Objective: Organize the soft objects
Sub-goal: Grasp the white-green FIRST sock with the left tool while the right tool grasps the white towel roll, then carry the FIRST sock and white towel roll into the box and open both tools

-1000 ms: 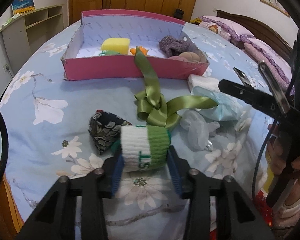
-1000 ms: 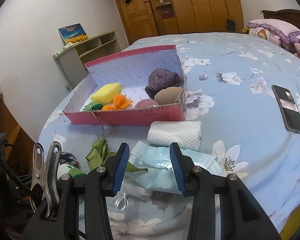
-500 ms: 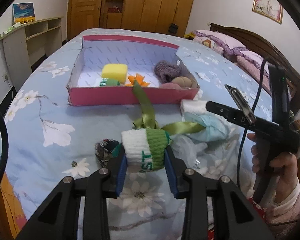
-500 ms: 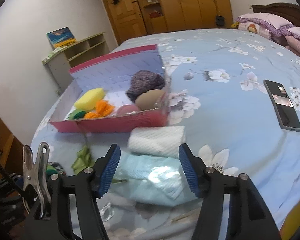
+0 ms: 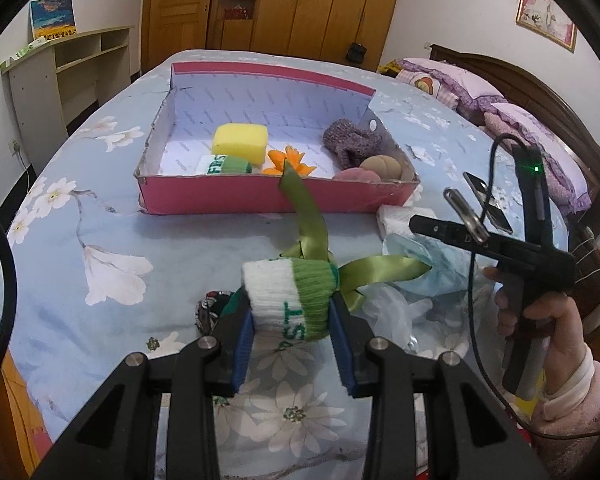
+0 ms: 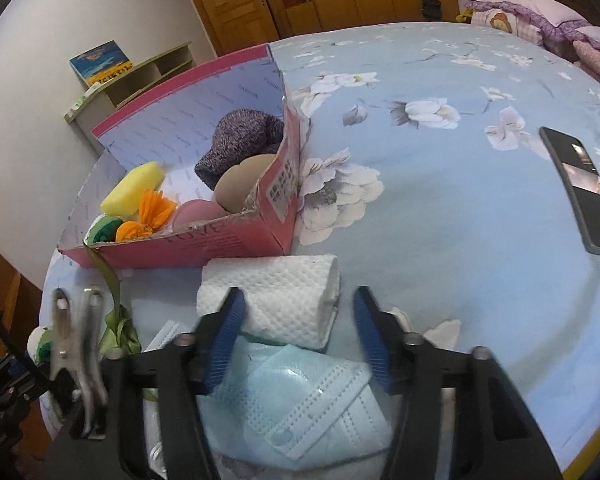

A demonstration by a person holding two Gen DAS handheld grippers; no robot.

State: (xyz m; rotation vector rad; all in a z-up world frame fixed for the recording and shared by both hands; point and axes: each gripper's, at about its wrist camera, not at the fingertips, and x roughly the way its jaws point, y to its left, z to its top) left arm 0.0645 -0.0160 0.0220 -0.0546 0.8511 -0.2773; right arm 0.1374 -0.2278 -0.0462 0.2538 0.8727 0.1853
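From our left wrist view, our left claw is clamped on a rolled white-and-green sock, lifted above the bed, with the pink box beyond it.

From our right wrist view, our right claw has just been closing; its blue pads still stand apart, touching nothing, above a light-blue face mask and a rolled white towel near the box.
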